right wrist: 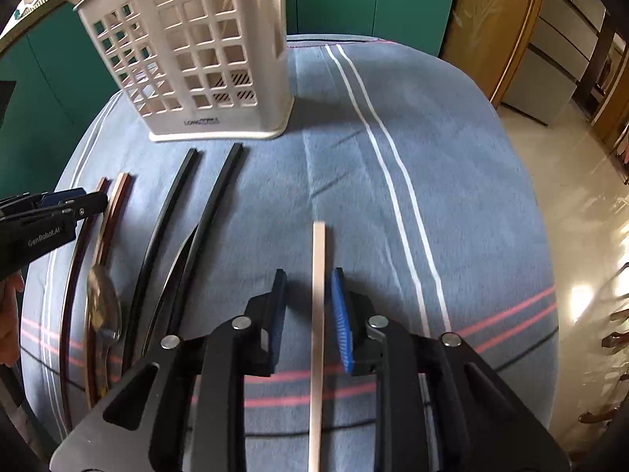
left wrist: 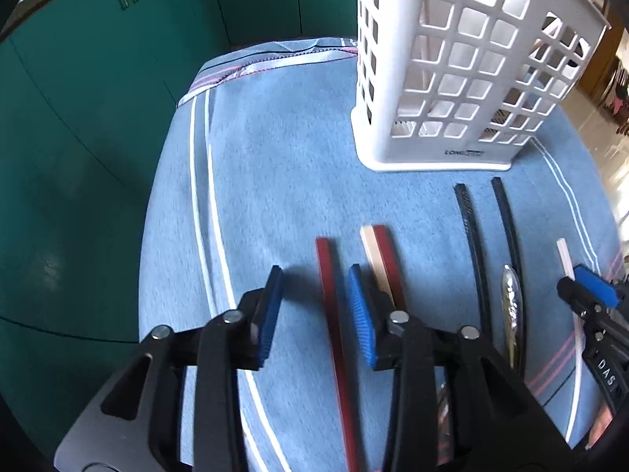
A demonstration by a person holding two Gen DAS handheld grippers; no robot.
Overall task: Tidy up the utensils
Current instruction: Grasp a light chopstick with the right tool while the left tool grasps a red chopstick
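Left wrist view: the left gripper (left wrist: 314, 310) hovers low over a desk (left wrist: 275, 181) covered in blue striped cloth. Its fingers (left wrist: 359, 314) are spread and hold nothing; a red chopstick (left wrist: 332, 314) lies on the cloth in the gap between them. Just to its right lie a pale-and-red pair (left wrist: 383, 259), then two black chopsticks (left wrist: 471, 236) with a spoon (left wrist: 511, 299) between them. A white slotted basket (left wrist: 452, 63) stands upright beyond the utensils. The right gripper (left wrist: 593, 291) shows at the far right edge.

Right wrist view: the right gripper (right wrist: 308, 310) also has its fingers (right wrist: 340, 314) parted, straddling a white chopstick (right wrist: 317, 314) that lies flat, apart from the other utensils. The basket (right wrist: 196, 47) stands ahead to the left.

This looks like the pick-up step, both grippers lined up on a chopstick but not yet gripping. Next, each likely needs to lower, close on its stick, then lift and drop it upright into the basket.
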